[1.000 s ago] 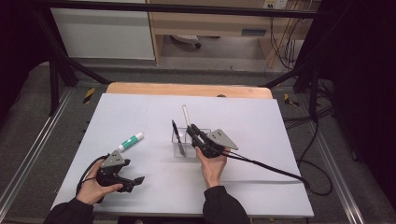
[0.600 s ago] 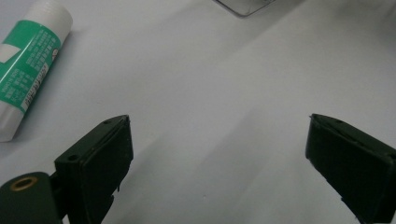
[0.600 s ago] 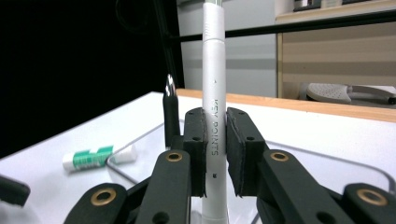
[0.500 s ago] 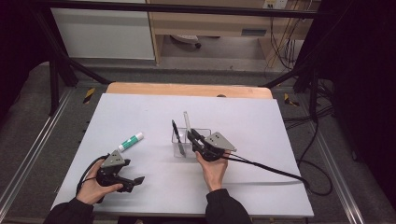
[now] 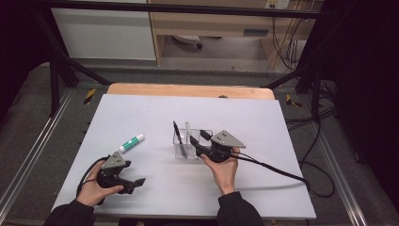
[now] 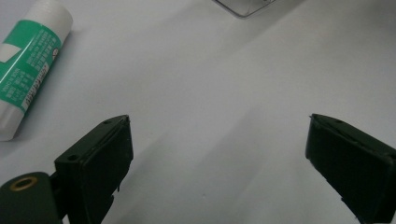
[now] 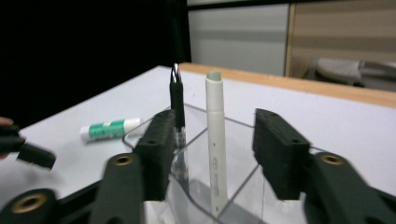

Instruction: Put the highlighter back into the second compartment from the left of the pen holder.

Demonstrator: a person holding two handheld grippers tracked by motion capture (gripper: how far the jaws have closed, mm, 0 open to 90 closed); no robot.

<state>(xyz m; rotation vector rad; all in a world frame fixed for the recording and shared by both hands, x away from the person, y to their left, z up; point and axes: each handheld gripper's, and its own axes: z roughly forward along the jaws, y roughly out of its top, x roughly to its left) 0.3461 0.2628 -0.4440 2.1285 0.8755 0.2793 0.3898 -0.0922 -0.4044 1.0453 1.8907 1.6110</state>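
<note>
A clear plastic holder (image 5: 187,149) stands mid-table with a black pen (image 5: 177,136) and a white pen (image 5: 188,133) upright in it. My right gripper (image 5: 199,140) is open just right of the holder. In the right gripper view its jaws (image 7: 217,137) straddle the white pen (image 7: 215,154) without touching it, with the black pen (image 7: 177,105) beside the left jaw and the holder (image 7: 243,184) below. My left gripper (image 5: 137,181) rests open at the front left, empty (image 6: 219,140). A green and white glue stick (image 5: 131,142) (image 6: 25,70) (image 7: 109,128) lies beyond it.
The white table top (image 5: 282,136) ends at a wooden strip (image 5: 188,90) at the back. The right gripper's cable (image 5: 277,172) trails across the table to the right edge. A corner of the holder (image 6: 247,6) shows ahead of the left gripper.
The white pen sits lower in the holder than a second ago. My right gripper has eased back slightly toward the person. The left gripper has stayed put.
</note>
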